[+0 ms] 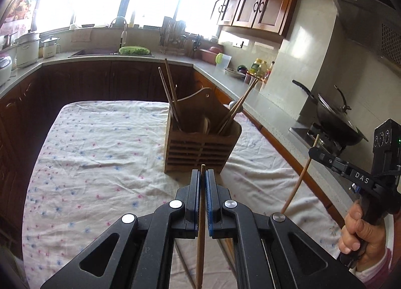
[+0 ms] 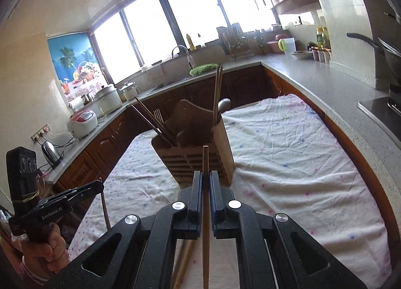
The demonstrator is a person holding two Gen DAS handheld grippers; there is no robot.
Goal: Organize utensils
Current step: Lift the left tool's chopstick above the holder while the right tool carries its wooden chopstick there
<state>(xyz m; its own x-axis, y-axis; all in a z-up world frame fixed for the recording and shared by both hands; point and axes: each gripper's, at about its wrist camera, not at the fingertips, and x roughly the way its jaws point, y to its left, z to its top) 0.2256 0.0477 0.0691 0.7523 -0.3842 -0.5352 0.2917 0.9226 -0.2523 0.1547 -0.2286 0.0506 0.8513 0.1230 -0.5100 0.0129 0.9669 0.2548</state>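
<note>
A slatted wooden utensil holder (image 1: 200, 146) stands on the floral tablecloth (image 1: 100, 151), with several chopsticks and a spoon in its compartments; it also shows in the right wrist view (image 2: 195, 153). My left gripper (image 1: 202, 176) is shut on a dark chopstick (image 1: 200, 234), held just in front of the holder. My right gripper (image 2: 206, 176) is shut on a light chopstick (image 2: 206, 213), also in front of the holder. In the left wrist view the right gripper (image 1: 313, 151) holds its chopstick (image 1: 299, 181) upright at the right. The left gripper shows at the lower left of the right wrist view (image 2: 99, 185).
More chopsticks (image 2: 183, 264) lie on the cloth under the right gripper. A kitchen counter (image 2: 325, 88) runs along the right with a wok (image 1: 333, 116) on the stove. The sink (image 1: 110, 52) and rice cookers (image 2: 82, 120) are at the back.
</note>
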